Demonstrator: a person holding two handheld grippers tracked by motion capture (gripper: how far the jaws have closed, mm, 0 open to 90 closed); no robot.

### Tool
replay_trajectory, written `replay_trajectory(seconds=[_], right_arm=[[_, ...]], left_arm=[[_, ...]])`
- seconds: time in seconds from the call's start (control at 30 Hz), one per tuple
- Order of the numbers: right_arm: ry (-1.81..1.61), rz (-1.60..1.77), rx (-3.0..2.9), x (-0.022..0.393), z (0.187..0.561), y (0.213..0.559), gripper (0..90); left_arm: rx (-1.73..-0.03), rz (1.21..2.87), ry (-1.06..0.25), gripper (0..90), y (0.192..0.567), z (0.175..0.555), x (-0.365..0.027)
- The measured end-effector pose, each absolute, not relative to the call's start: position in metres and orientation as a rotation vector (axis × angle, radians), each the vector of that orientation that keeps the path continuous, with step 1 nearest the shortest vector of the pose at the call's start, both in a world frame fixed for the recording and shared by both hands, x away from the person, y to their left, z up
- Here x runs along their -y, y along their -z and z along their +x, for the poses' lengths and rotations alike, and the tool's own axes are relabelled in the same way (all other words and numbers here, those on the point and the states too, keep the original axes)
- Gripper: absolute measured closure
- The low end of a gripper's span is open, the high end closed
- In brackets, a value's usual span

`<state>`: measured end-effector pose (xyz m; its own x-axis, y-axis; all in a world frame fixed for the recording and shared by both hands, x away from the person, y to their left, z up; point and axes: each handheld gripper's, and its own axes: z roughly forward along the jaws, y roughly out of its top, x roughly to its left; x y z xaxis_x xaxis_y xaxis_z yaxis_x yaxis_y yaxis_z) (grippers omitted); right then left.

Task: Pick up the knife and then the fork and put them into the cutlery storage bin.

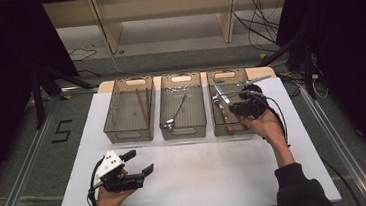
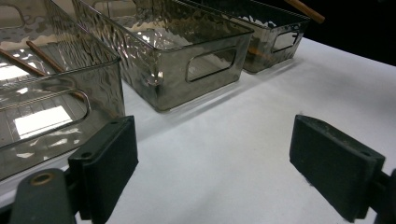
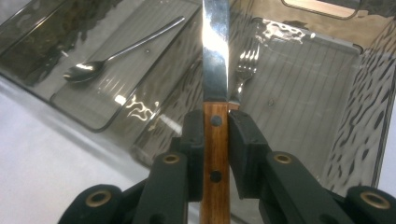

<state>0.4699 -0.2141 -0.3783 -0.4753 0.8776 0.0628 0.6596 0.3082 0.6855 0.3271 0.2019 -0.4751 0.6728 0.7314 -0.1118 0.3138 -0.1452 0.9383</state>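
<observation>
My right gripper (image 3: pixel 215 126) is shut on the wooden handle of a knife (image 3: pixel 215 56), whose steel blade points away over the right bin (image 3: pixel 369 116). A fork (image 3: pixel 245 70) lies inside that bin below the blade. From above, the right gripper (image 1: pixel 232 104) hovers over the right bin (image 1: pixel 218 128) with the knife blade (image 1: pixel 219 91) angled to the upper left. My left gripper (image 1: pixel 141 162) rests low over the table's near left, jaws open with nothing between them; its own view shows the left gripper (image 2: pixel 219 168) over bare white table.
Three smoky clear bins stand in a row at the back of the white table (image 1: pixel 202 176). The left bin (image 1: pixel 116 135) holds chopsticks (image 1: pixel 142 106), and the middle bin (image 1: pixel 183 131) holds a spoon (image 1: pixel 174 115). Cables and table legs lie beyond the far edge.
</observation>
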Motion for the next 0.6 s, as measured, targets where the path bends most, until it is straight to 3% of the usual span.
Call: replay_trajectory(seconds=[0.6], right_arm=[[-0.936,1.463,-2.221,0.216,0.497,0.374,77.3]], left_arm=[[-0.843,1.737,-0.448,14.9,0.475,0.327,-0.202]])
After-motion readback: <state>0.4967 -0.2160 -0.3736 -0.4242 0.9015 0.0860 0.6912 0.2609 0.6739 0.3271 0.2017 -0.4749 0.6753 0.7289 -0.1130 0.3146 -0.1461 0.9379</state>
